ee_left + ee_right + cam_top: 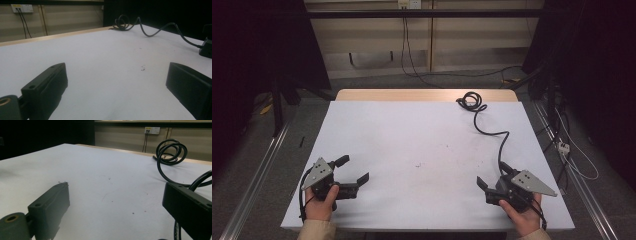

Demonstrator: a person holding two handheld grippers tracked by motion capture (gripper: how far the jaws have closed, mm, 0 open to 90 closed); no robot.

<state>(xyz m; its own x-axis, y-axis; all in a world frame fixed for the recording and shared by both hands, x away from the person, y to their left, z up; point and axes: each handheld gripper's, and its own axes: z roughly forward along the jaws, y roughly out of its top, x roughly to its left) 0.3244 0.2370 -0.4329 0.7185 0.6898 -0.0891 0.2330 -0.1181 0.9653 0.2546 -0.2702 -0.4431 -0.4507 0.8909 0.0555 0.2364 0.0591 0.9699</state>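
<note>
High view: nearest the camera, at the bottom edge of the frame, the person's hands hold the two claws low on the counter [422, 130], a white sheet over a wooden top. The left claw [354, 169] sits lower left, jaws spread apart and holding nothing. The right claw [493, 175] sits lower right, likewise released and empty. The thing nearest the claws is the black cable [482, 125], which runs from the right claw up to a loose coil at the upper right of the sheet.

Left gripper view: the two black jaws rise from the lower corners, well apart, with bare counter between them. The cable [150, 31] lies across the upper right of the frame, its coil at the far edge, well apart from this claw.

Right gripper view: jaws wide apart, nothing between them. The coil [171, 151] stands at upper right, with a strand running just beside the right-hand jaw.

Handling judgement: the cable looks light, rubber-sheathed, flexible but springy, so the loops may shift or unwind when pulled. Best hold: a single strand just below the coil, jaws crossing it squarely.
</note>
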